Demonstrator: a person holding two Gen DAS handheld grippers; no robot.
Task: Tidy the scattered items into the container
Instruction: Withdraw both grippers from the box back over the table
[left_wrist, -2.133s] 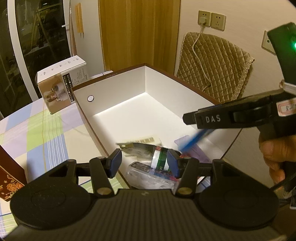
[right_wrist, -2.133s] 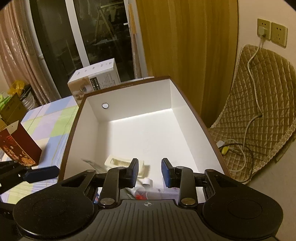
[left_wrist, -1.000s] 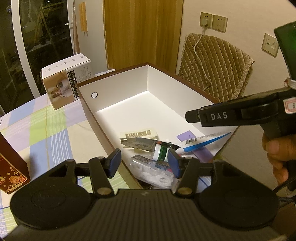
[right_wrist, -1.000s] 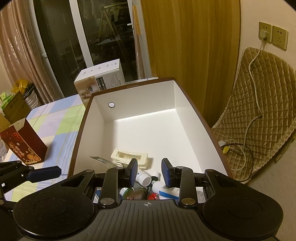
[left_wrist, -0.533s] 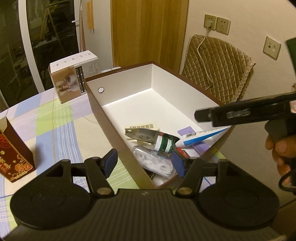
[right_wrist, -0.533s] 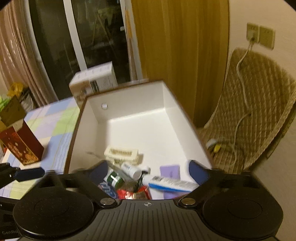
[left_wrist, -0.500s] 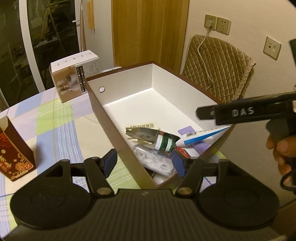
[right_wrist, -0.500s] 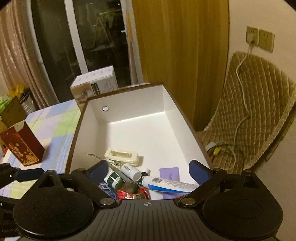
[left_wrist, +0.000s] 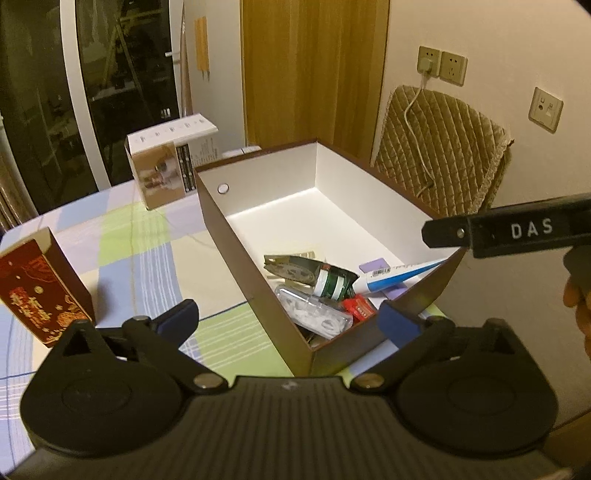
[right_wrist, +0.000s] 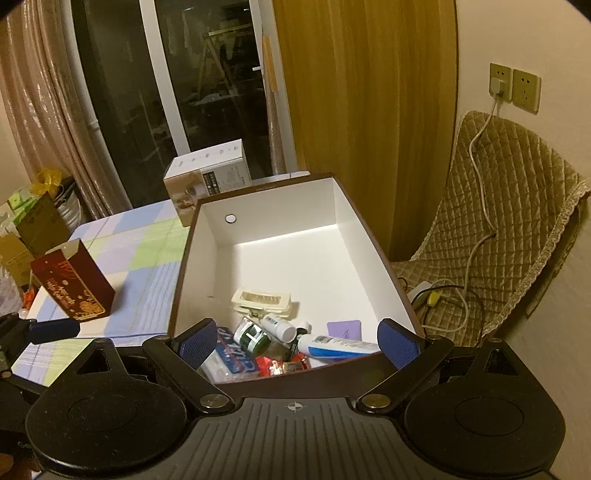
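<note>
Your right gripper (right_wrist: 297, 341) has let go — a second ago its pads were nearly together over the box, and now they stand wide with nothing between them. Your left gripper (left_wrist: 290, 319) is opening too, its jaws spreading as it backs off, and nothing is pinched there either; the box's near corner merely shows through the gap. Both views have pulled back and up from the container (right_wrist: 258, 210) since the earlier frames, which looks like a drop-off finished.

For the task, that suggests the last load is in. The blue-and-white tube (right_wrist: 338, 347) now lies across the near end inside the box, where it was missing two seconds ago.

The scattered items are heaped at the container's near end: a red packet (right_wrist: 282, 365), a green-labelled bottle (right_wrist: 253, 338), a small white bottle (right_wrist: 279, 326), a clear plastic case (left_wrist: 314, 315), a purple card (right_wrist: 345, 328), then a cream clip (right_wrist: 264, 301) just beyond — the far half is bare white floor. The box itself is brown outside and sits on the checked tablecloth (left_wrist: 147, 258). Farther off, a red carton (right_wrist: 72, 282) and a white product box (right_wrist: 207, 177) stand upright on the cloth; whether these belong in the container, I can't tell.
</note>
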